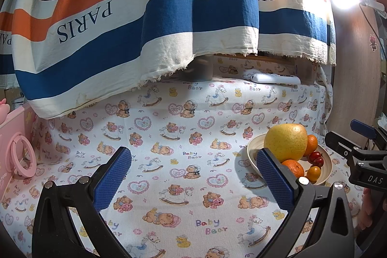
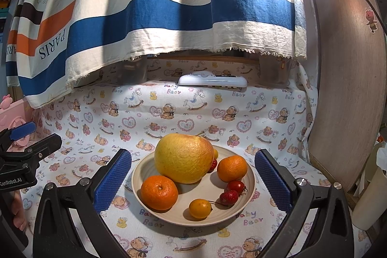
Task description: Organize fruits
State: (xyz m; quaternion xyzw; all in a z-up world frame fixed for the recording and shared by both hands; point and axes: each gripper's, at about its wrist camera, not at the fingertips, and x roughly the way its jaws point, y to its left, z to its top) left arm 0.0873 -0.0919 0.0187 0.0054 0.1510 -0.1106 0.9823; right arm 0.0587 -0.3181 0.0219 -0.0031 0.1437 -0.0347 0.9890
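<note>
All fruit seen gathered in bowl; none left on tabletop. Both hand-held grippers, left and right, held apart, empty. Task judged done.

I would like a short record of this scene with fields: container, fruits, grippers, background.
container: cream plate on bear-print cloth
fruits: large yellow pomelo; two oranges; small yellow fruit; red berries
left gripper: jaws open, empty
right gripper: jaws open, either side of plate
background: striped curtain; white remote
</note>
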